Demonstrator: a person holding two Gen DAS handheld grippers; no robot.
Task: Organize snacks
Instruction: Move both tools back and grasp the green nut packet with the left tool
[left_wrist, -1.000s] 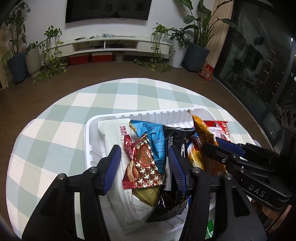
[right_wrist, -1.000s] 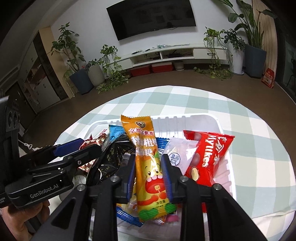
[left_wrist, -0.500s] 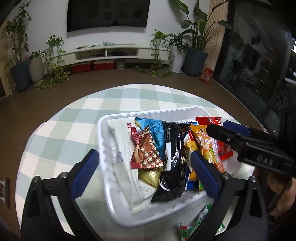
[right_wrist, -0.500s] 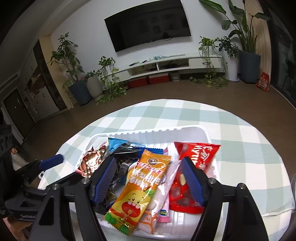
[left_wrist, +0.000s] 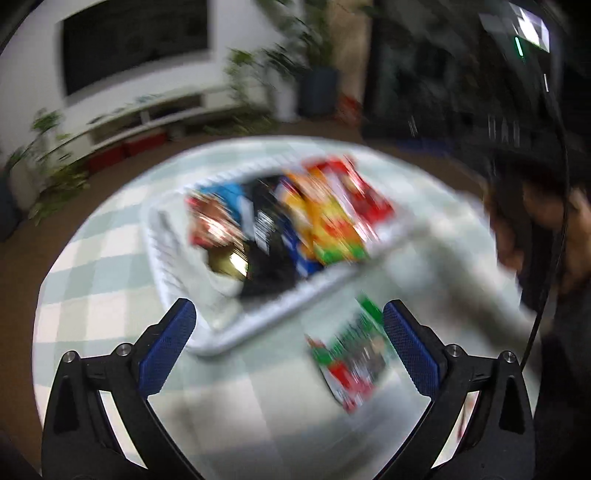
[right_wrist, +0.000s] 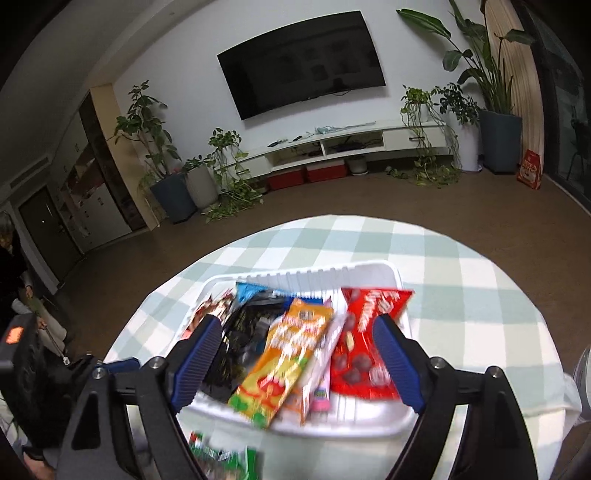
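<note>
A white plastic basket (right_wrist: 373, 271) (left_wrist: 258, 328) sits on the round checked table and holds several snack packs, among them an orange pack (right_wrist: 284, 362), a red pack (right_wrist: 365, 343) and a black pack (right_wrist: 240, 343). A green and red snack pack (left_wrist: 351, 358) (right_wrist: 221, 458) lies on the cloth just outside the basket's near edge. My left gripper (left_wrist: 288, 347) is open and empty above the table in front of the basket. My right gripper (right_wrist: 295, 362) is open and empty above the basket's near side. The left wrist view is blurred.
The checked tablecloth (right_wrist: 461, 295) covers the round table. A TV stand (right_wrist: 343, 147) and potted plants (right_wrist: 173, 188) stand along the far wall. The person's hand with the other gripper (left_wrist: 535, 221) shows at the right of the left wrist view.
Both grippers have opened, let go of their snack packs into the basket and pulled back. The left gripper has swung right, bringing the green and red pack between its fingers' view.
</note>
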